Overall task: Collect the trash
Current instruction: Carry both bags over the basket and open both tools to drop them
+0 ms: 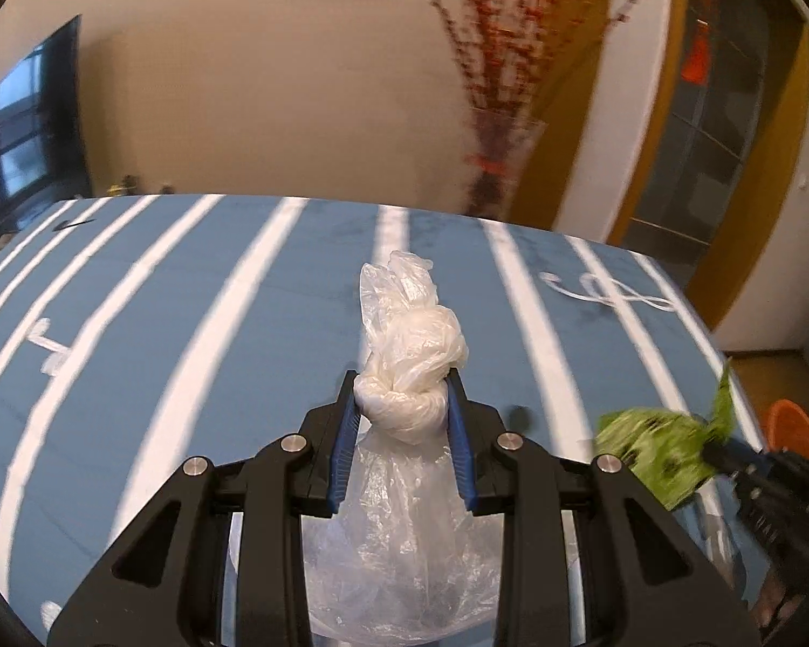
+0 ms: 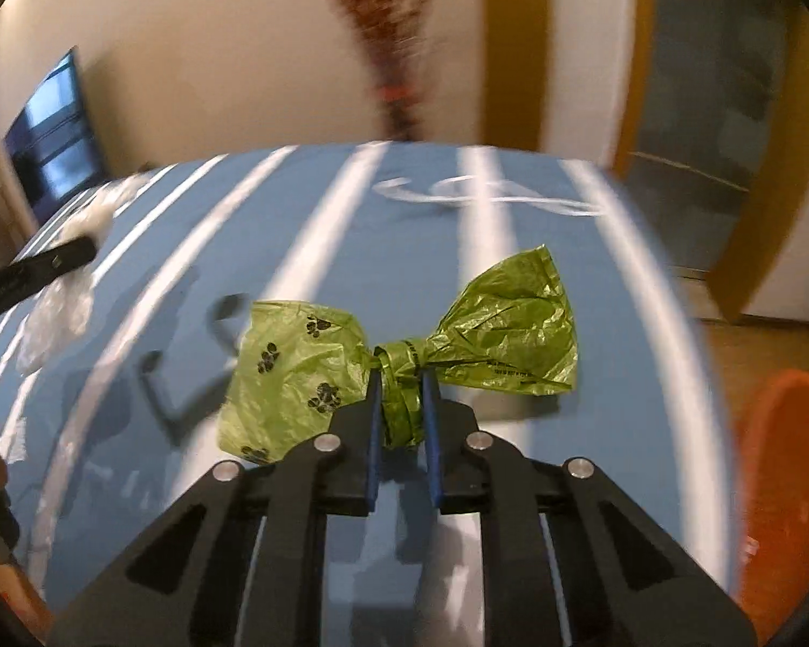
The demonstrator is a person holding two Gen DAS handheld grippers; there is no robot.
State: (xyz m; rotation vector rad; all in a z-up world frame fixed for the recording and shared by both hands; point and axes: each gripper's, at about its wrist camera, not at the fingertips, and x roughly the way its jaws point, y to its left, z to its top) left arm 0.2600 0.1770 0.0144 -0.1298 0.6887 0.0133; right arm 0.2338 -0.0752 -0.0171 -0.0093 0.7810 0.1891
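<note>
Gripping each bag at its knot makes sense: the knot is the one firm, bunched part, so thin film won't slip out or tear. L gripper (image 1: 404, 404) has its blue fingers (image 1: 345, 447) closed on the knot of the clear bag (image 1: 404, 512); the body hangs below the fingers, the loose tail stands up past them. Held that way, contents stay sealed and weight pulls straight down.

R gripper (image 2: 402, 404) is clamped on the knot of the green bag (image 2: 296, 377), paw-print body out to the left of the knot, flared tail to the right. From the L wrist view that bag looks lifted off the bench (image 1: 189, 323), blurred, so probably on the move. No earlier pic, so can't say more on that.

Landmark = orange bin (image 2: 782, 485). It sits off the bench's right edge, lower down, apparently on the floor. Green bag is near it, just left of the rim in the R wrist view; clear bag is farther left, well apart from it. Blue striped bench surface lies left of the bin under both bags.

Judgement: both pieces of trash are picked up, drop-off not yet done. Bin placed beside the bench edge means a short carry over the rim. R side is nearer, so likely goes first. Risk: bag body swinging and catching the rim.

Vase w/ red branches (image 1: 491, 162) stands behind the bench, far from the bin, not in the way.
</note>
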